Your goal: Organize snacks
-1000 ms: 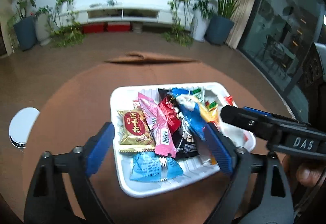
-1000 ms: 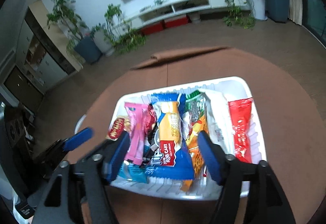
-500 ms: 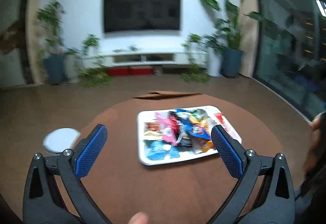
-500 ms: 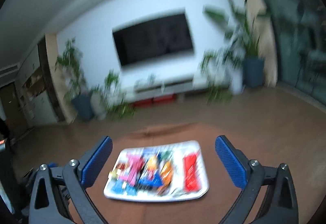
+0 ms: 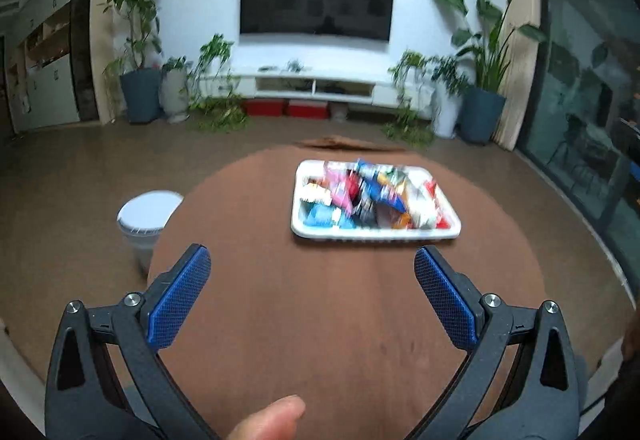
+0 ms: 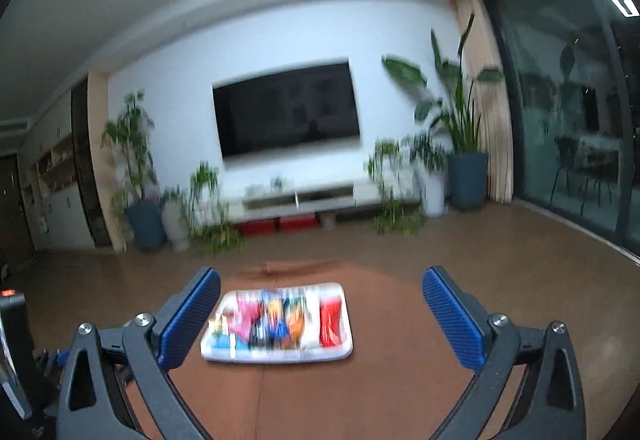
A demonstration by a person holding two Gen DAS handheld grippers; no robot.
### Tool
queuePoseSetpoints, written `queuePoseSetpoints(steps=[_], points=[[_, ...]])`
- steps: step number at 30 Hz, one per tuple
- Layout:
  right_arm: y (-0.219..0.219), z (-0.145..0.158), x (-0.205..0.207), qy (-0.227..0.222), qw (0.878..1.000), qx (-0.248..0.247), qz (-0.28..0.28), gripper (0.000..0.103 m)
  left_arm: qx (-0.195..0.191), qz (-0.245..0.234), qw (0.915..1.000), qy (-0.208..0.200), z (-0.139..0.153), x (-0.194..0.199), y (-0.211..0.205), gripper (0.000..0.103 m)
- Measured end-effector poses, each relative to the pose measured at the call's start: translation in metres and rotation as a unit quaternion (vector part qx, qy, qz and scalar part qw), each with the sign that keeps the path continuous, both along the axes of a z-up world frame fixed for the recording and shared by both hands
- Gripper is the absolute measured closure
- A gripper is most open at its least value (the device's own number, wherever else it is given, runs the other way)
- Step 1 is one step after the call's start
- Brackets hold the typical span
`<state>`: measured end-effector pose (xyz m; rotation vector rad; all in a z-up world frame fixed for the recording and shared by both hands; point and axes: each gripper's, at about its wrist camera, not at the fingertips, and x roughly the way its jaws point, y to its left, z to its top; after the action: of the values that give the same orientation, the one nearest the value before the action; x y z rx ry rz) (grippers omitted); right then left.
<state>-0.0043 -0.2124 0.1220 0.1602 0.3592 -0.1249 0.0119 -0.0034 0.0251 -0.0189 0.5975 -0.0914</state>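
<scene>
In the left wrist view, the left gripper (image 5: pixel 312 296) stands wide apart and holds nothing. The white tray (image 5: pixel 298 218) of snack packets (image 5: pixel 372 196) lies ahead of it and a little to its right on the brown table (image 5: pixel 320 320), its long axis running across the fingers' line.

In the right wrist view, the right gripper (image 6: pixel 320 316) is equally wide and empty. The tray (image 6: pixel 348 348) sits ahead and slightly left, framed between the pads, again crosswise. By this view's smaller tray, the left gripper seems nearer.
</scene>
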Motion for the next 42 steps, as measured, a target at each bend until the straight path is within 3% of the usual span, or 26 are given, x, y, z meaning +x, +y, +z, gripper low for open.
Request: queuePoseSetpoints(steps=[6, 16, 42], points=[[0.006, -0.026, -0.015, 0.061, 0.998, -0.001, 0.001, 0.000, 0.006, -0.012, 0.9988, 0.047, -0.025, -0.024, -0.008, 0.000], [0.012, -0.062, -0.024, 0.136, 0.991, 0.001, -0.005, 0.000, 0.015, -0.020, 0.9976, 0.064, -0.036, -0.022, -0.017, 0.000], [0.026, -0.075, -0.018, 0.163, 0.986, -0.010, 0.011, 0.000, 0.018, -0.019, 0.9964, 0.081, -0.049, -0.007, -0.016, 0.000]])
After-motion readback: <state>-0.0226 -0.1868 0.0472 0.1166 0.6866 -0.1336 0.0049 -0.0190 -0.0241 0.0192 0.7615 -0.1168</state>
